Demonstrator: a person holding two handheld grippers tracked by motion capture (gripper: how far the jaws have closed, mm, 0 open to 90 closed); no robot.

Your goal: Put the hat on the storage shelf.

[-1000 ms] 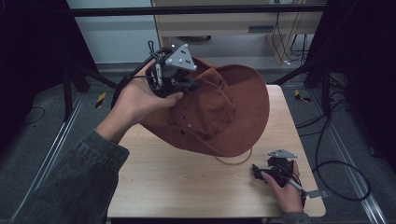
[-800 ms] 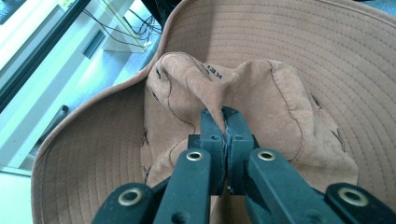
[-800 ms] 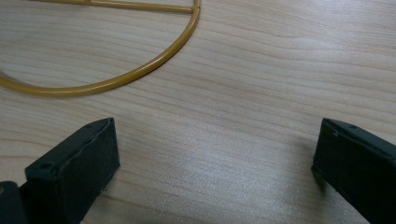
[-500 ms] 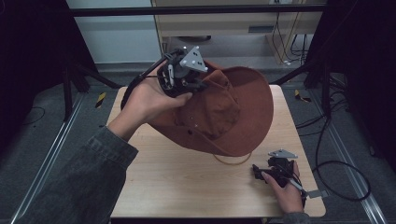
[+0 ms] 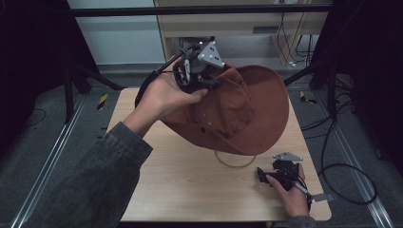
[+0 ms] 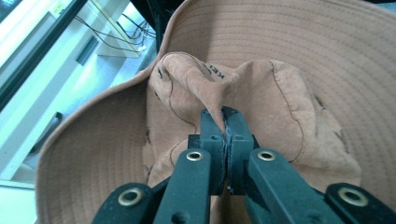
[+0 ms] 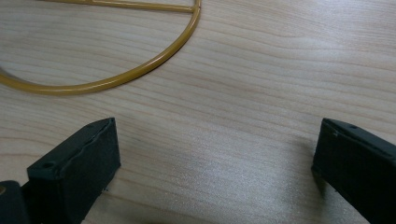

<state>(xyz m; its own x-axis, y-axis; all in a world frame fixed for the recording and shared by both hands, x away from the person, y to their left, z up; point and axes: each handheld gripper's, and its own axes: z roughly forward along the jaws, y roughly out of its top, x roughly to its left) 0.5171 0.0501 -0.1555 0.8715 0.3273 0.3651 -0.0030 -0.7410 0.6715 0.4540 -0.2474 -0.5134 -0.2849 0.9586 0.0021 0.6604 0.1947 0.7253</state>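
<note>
Toward the upper left of the high view, a hand in a grey-green sleeve (image 5: 95,175) carries the left gripper (image 5: 209,80) above the far edge of the wooden table (image 5: 180,190). Its jaws are pressed together on a pinch of brown cloth: the left gripper view shows the two black jaws (image 6: 224,140) closed tight on a fold at the crown of the brown hat (image 6: 280,93), with the fabric puckered up between them and the stitched brim spreading around. Dark lettering on the fold is partly hidden and cannot be read.

Across the middle of the high view, the brown hat (image 5: 247,114) hangs from that grip, lifted and tilted, its wide brim reaching toward the right side of the table and its lower edge close above the tabletop. Just below the brim, at centre right, a thin yellow ring (image 5: 235,161) lies flat on the wood, its upper part hidden by the hat.

At the lower right of the high view, the other hand rests the right gripper (image 5: 280,173) on the table, near the ring but apart from it. In the right gripper view its jaws stand wide apart with bare wood between them, holding nothing, and the yellow ring (image 7: 116,79) curves across the upper left of that view.
</note>
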